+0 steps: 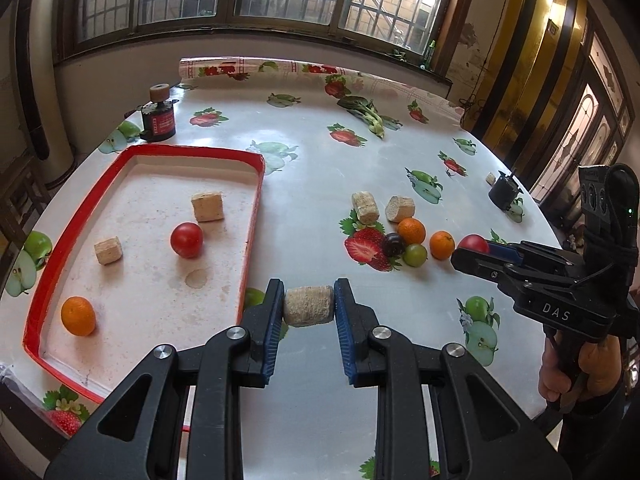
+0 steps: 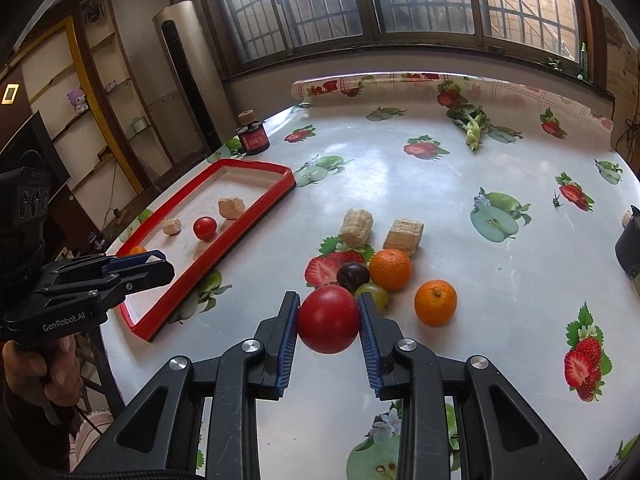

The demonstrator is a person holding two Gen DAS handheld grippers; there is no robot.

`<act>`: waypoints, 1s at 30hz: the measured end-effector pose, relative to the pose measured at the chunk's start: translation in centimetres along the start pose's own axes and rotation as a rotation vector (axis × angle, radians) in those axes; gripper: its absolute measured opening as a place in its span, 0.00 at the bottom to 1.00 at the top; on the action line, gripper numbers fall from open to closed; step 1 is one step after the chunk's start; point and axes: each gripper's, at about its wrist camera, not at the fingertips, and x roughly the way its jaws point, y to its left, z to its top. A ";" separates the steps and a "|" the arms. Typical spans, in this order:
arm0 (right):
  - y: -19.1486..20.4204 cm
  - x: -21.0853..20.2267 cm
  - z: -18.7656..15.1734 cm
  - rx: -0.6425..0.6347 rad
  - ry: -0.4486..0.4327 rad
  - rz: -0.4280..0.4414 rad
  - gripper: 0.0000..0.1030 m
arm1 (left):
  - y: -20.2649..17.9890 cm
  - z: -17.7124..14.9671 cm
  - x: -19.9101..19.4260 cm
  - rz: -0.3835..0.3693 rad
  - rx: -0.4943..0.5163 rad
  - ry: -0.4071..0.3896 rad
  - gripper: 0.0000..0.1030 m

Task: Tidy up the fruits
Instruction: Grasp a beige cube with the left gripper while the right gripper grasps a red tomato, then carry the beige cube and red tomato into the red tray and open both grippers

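Nearest, the left gripper (image 1: 308,306) pinches a beige cork-like cylinder (image 1: 308,305) crosswise between its blue pads, just beside the right wall of the red-rimmed tray (image 1: 252,236). Likewise the right gripper (image 2: 329,319) clamps a red tomato (image 2: 328,319) above the fruit-print tablecloth (image 2: 440,184). Just beyond that tomato sit a green grape (image 2: 376,294), a dark plum (image 2: 353,275) and an orange (image 2: 390,269), bunched together, with a second orange (image 2: 435,302) a little apart to the right. Two more beige blocks (image 2: 356,227) stand behind them. Inside the tray lie an orange (image 1: 78,315), a tomato (image 1: 186,239) and two beige pieces (image 1: 207,207). Farther back stand a dark jar (image 1: 159,118) and a leafy green vegetable (image 1: 366,114).
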 end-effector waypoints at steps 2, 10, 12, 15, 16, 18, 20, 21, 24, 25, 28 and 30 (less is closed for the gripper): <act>0.9 0.2 0.3 -0.014 -0.001 0.013 0.29 | 0.7 0.0 -0.6 0.011 -0.009 -0.010 0.22; 4.0 0.7 1.0 -0.051 -0.005 0.050 0.29 | 3.2 -0.2 -2.2 0.051 -0.040 -0.047 0.22; 4.5 0.9 1.1 -0.058 -0.005 0.056 0.29 | 3.7 -0.2 -2.5 0.061 -0.044 -0.054 0.22; 5.3 1.2 1.2 -0.066 -0.003 0.065 0.29 | 4.4 -0.3 -2.8 0.074 -0.054 -0.062 0.22; 5.4 1.3 1.3 -0.069 -0.002 0.067 0.29 | 4.5 -0.3 -2.9 0.076 -0.056 -0.062 0.22; 5.8 1.4 1.4 -0.073 0.000 0.071 0.29 | 4.9 -0.4 -3.0 0.084 -0.061 -0.065 0.22; 6.0 1.6 1.6 -0.075 0.000 0.075 0.29 | 5.1 -0.4 -3.0 0.092 -0.065 -0.066 0.22; 6.1 1.6 1.6 -0.076 0.000 0.078 0.29 | 5.3 -0.5 -3.1 0.096 -0.067 -0.068 0.22; 6.4 1.8 1.7 -0.077 0.000 0.083 0.29 | 5.7 -0.5 -3.2 0.109 -0.072 -0.073 0.22; 6.5 1.8 1.8 -0.078 0.000 0.085 0.29 | 5.9 -0.5 -3.3 0.115 -0.073 -0.074 0.22; 6.9 2.0 2.0 -0.079 0.000 0.094 0.29 | 6.4 -0.5 -3.4 0.134 -0.076 -0.077 0.22; 7.3 2.3 2.2 -0.081 0.002 0.100 0.29 | 6.8 -0.5 -3.6 0.147 -0.075 -0.083 0.22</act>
